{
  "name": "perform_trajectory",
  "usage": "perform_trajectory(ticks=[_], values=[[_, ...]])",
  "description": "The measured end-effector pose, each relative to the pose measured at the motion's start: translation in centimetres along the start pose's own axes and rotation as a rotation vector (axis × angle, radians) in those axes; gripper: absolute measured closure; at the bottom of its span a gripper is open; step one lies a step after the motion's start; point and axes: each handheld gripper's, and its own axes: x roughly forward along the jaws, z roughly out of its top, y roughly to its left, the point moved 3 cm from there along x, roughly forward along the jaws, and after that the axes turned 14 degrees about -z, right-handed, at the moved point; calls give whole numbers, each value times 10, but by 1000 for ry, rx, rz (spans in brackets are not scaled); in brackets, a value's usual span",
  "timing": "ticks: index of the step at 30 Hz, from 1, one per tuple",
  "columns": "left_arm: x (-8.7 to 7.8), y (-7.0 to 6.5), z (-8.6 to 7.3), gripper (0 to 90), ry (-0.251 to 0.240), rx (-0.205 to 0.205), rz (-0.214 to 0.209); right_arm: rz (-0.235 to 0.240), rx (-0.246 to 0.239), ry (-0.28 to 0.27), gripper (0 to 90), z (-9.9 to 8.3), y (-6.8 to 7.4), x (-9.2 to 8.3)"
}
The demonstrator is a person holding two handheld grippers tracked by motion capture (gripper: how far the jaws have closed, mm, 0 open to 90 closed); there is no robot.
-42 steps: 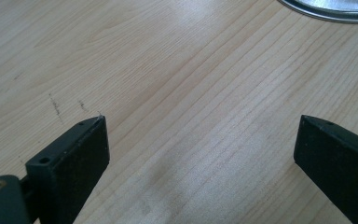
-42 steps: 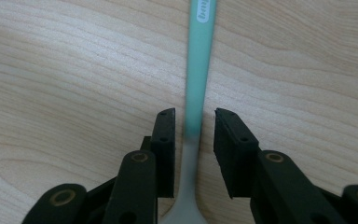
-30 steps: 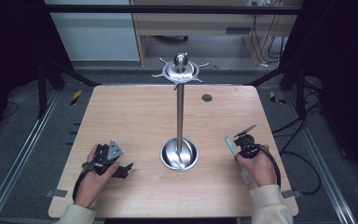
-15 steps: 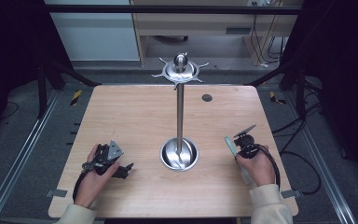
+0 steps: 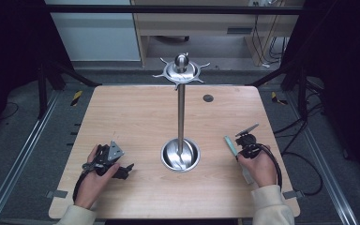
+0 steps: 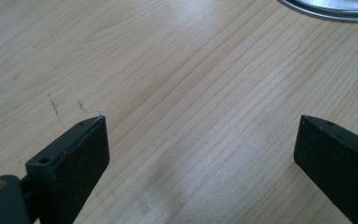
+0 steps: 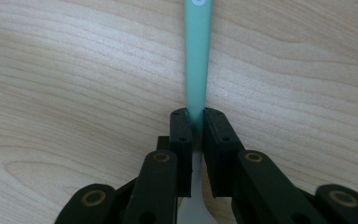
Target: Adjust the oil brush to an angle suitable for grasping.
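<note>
We see a steel stand (image 5: 181,112) upright at the middle of the wooden table (image 5: 136,117), its round base (image 5: 180,154) resting on the wood. Beyond the stand, a small dark disc (image 5: 208,98) sits in the tabletop.

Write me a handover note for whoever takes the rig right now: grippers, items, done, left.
Right gripper: jaws have just closed onto the green-handled utensil, which lies flat on the table right of the metal stand.
Left gripper: open, holding nothing, low over bare wood left of the stand's base.
Done: the utensil is gripped, not yet lifted.
Left: lift it and, probably, hang it on a hook at the stand's top. The utensil's head is hidden under the gripper.
</note>
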Motion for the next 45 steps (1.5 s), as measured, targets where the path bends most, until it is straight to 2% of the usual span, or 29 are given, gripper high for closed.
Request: perform_trajectory(ticks=[6,12,17,25,31,33,35,38,45], values=[[0,0,0,30,1,3,2,4,16,-50,826,1,-7,-11],[0,0,0,30,-7,-3,3,37,44,-107,827,3,-13,-24],[-1,1,0,30,3,4,2,93,54,-200,827,6,-15,-42],[0,0,0,30,-9,-3,3,132,48,-335,827,14,-10,-71],[-1,1,0,30,2,3,2,163,48,-454,827,19,-6,-90],[0,0,0,30,-8,-3,3,163,48,-480,827,20,-6,-94],[0,1,0,30,2,4,4,171,50,-511,827,22,-6,-101],[0,0,-1,30,8,5,5,194,56,-561,827,29,-5,-114],[0,1,-2,30,12,0,10,247,72,-715,827,49,-6,-151]])
